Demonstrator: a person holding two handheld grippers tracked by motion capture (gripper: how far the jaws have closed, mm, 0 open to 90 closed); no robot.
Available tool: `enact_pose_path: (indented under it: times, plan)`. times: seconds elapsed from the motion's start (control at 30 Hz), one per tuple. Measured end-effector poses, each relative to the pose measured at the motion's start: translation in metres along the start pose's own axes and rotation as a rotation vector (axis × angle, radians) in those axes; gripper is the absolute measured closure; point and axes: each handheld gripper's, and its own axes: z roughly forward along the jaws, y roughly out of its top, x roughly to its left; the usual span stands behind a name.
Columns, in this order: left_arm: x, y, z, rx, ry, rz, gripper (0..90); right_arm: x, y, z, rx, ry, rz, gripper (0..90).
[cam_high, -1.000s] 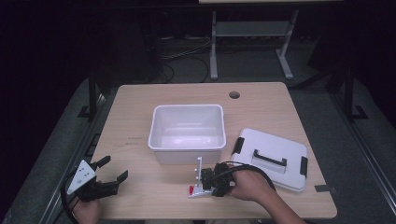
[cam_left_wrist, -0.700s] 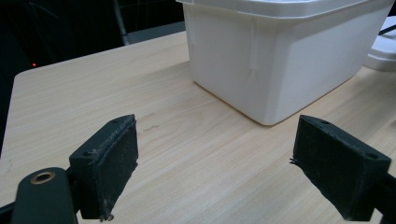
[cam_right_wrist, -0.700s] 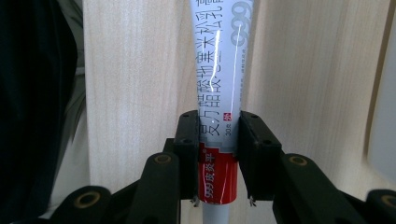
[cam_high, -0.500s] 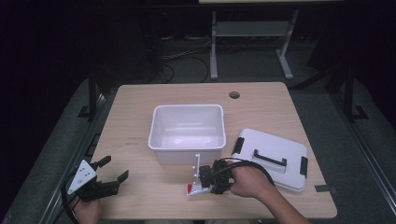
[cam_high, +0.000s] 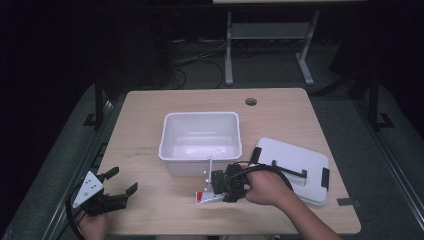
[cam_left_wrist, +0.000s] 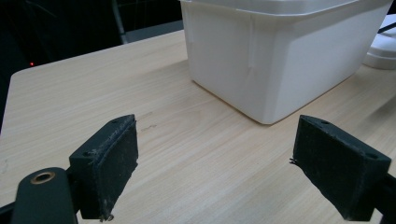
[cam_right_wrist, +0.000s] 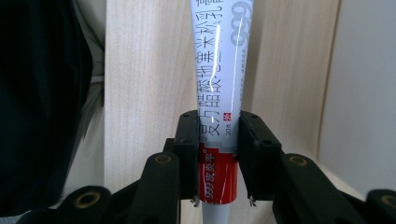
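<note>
One wooden table (cam_high: 150, 130) carries one open white bin (cam_high: 200, 142) at its middle and one flat white lid (cam_high: 295, 167) with dark latches to the bin's right; two hand-held grippers work near the front edge; the left gripper (cam_left_wrist: 217, 172) rests at the front left corner, jaws wide apart with bare wood between them, the bin close ahead; the right gripper (cam_right_wrist: 219, 140) is clamped on one tube (cam_right_wrist: 219, 70), white with a red band and printed characters, just in front of the bin; a hand (cam_high: 265, 187) partly covers that gripper from above; the tube's far end is cut off.
</note>
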Motion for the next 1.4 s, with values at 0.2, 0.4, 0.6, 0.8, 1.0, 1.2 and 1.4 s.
enact_pose_path:
  times: [0.2,0.4,0.6,0.8,1.0,1.2,1.4]
  plan:
    - [0.000,-0.001,0.000,-0.003,0.001,-0.004,13.5,-0.002,0.002,-0.010,-0.006,-0.004,-0.007,69.9]
    - [0.002,-0.002,0.000,0.002,0.004,-0.007,13.5,-0.005,0.004,-0.019,-0.009,-0.010,-0.003,69.9]
    - [0.002,-0.002,-0.002,-0.003,0.006,-0.006,13.5,-0.006,0.008,-0.032,-0.009,-0.016,-0.007,69.9]
    - [0.002,-0.002,-0.002,-0.003,0.008,-0.006,13.5,-0.008,0.014,-0.047,-0.015,-0.023,-0.020,69.9]
    - [0.002,-0.002,-0.002,-0.003,0.009,-0.004,13.5,-0.013,0.018,-0.058,-0.032,-0.025,-0.023,69.9]
    - [0.001,-0.002,-0.003,-0.002,0.009,-0.001,13.5,-0.015,0.021,-0.066,-0.038,-0.031,-0.022,69.9]
    - [0.002,-0.002,-0.002,0.001,0.007,-0.003,13.5,-0.017,0.020,-0.071,-0.045,-0.031,-0.018,69.9]
